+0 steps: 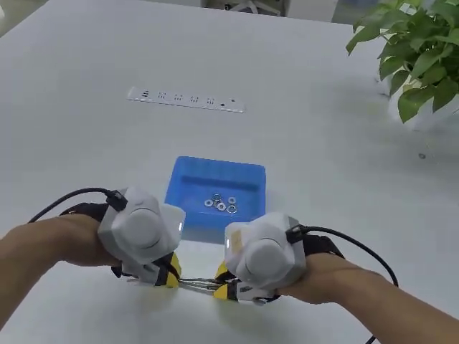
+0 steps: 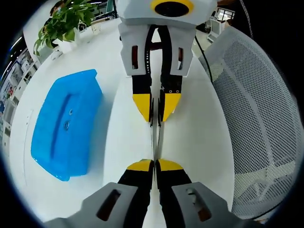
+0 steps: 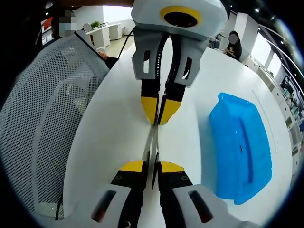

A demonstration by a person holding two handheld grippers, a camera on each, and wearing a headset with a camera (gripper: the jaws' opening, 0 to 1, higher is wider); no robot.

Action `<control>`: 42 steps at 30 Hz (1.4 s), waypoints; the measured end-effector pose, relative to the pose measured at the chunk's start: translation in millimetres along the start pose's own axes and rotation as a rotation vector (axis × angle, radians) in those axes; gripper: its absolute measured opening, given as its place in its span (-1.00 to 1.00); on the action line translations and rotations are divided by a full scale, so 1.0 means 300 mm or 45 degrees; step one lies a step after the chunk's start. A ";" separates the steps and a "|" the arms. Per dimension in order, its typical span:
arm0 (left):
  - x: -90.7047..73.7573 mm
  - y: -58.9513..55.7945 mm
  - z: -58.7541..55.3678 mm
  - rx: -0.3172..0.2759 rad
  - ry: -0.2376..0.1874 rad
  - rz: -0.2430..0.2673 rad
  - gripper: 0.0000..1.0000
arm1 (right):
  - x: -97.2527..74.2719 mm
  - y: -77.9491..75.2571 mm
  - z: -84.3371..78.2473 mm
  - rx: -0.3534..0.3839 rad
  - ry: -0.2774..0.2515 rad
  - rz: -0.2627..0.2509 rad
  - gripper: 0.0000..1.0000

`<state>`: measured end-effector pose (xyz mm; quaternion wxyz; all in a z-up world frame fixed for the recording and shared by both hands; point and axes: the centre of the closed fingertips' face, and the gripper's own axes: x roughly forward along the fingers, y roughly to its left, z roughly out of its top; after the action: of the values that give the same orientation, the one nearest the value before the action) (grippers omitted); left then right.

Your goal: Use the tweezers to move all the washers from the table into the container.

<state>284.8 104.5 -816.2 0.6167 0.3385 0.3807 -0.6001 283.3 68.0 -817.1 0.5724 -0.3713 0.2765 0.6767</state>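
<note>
The metal tweezers (image 1: pixel 197 284) lie level just above the table's near edge, held at both ends. My left gripper (image 1: pixel 173 279) is shut on one end and my right gripper (image 1: pixel 221 288) is shut on the other, the two facing tip to tip. In the left gripper view my own yellow-tipped gripper (image 2: pixel 155 166) pinches the tweezers (image 2: pixel 155 140), which run up into the opposite right gripper (image 2: pixel 157 107). The right gripper view mirrors this: my gripper (image 3: pixel 152 167), tweezers (image 3: pixel 153 140), left gripper (image 3: pixel 161 110). The blue container (image 1: pixel 188 172) just beyond holds several washers (image 1: pixel 221 203).
A white power strip (image 1: pixel 186 99) lies farther back on the white table. A potted plant (image 1: pixel 419 57) stands at the far right. A white mesh chair back (image 2: pixel 256 118) (image 3: pixel 42 118) is beside the table's near edge.
</note>
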 end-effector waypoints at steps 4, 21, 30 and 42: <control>-0.003 0.002 -0.001 -0.005 -0.003 0.005 -0.86 | -0.004 -0.002 -0.002 0.013 0.001 0.000 -0.77; -0.008 -0.007 -0.017 -0.042 0.000 -0.013 -0.85 | -0.005 -0.009 -0.005 0.003 0.001 -0.002 -0.72; -0.012 0.003 -0.022 -0.042 0.010 0.012 -0.83 | -0.007 0.001 -0.008 0.019 -0.003 0.003 -0.69; -0.068 -0.011 -0.046 -0.111 0.018 0.048 -0.56 | -0.090 -0.022 -0.008 0.091 -0.070 -0.087 -0.37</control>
<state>280.9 126.3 -804.7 0.6393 0.3226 0.4045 -0.5689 292.1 52.1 -796.0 0.6156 -0.3411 0.2718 0.6564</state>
